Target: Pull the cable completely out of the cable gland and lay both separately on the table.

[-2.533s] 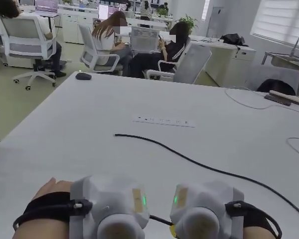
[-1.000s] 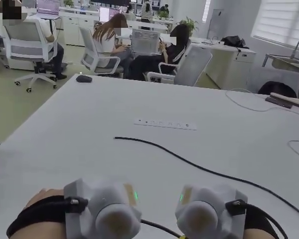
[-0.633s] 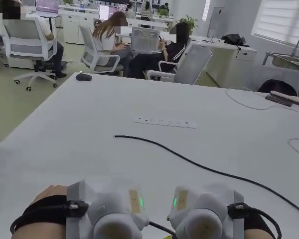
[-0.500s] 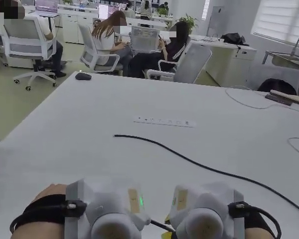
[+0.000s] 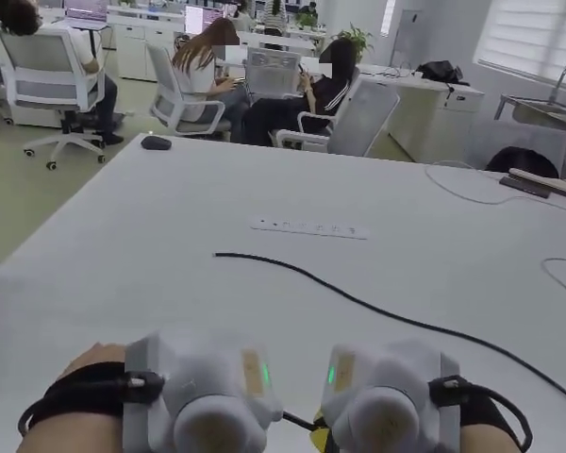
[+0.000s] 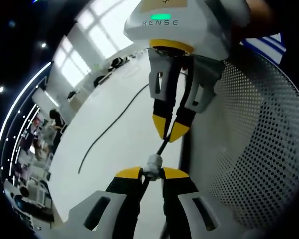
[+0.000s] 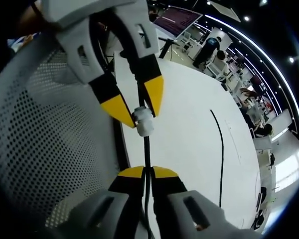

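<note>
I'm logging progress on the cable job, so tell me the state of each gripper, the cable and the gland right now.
left gripper: shut on the cable gland.
right gripper: shut on the cable, close to the cable gland.
cable gland: clamped between the left jaws, cable threaded through it.
cable: not pulled out; its long part lies on the table.

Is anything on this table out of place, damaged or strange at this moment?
Nothing stands out. The left gripper is shut on the white cable gland, the right gripper is shut on the black cable close beside it, and the rest of the cable lies in a loose curve on the white table, with no visible damage.
</note>
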{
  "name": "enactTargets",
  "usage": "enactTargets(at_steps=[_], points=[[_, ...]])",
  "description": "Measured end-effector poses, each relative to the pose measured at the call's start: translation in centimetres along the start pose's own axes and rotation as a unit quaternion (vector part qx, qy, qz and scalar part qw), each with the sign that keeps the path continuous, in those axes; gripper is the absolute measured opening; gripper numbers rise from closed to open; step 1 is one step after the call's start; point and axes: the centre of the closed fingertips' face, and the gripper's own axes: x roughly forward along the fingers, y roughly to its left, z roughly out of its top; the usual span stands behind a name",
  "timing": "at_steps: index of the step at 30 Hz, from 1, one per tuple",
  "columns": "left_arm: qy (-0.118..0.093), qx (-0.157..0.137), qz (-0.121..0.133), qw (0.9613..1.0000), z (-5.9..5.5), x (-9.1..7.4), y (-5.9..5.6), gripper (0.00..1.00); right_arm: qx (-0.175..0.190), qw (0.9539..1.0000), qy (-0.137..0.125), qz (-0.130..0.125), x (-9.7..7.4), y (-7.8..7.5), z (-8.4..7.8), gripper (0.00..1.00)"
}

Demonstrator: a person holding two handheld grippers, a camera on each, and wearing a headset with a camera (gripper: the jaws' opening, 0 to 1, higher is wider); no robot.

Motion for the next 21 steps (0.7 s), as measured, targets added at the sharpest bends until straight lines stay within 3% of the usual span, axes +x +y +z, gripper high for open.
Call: enactTargets(at_steps=[9,15,21], points=[[0.007,-0.007,0.006,0.9999,-0.4,0.1,0.3,0.16,0.013,0.9999,-0.004,-0.003,-0.1,-0.2,0.0,0.03],[0.024,-0.026,0.024,0.9991,-1.3,0.0,1.4,0.16,0.024,0.9995,-0.004,-0.020,-0.2,-1.0,-0.2,0.03],[0.037,-0.039,0.034,0.9980,-2.0,0.0,1.7,0.17,0.019,0.9987,0.025,-0.040,-0.2,-1.6,-1.3,0.03]])
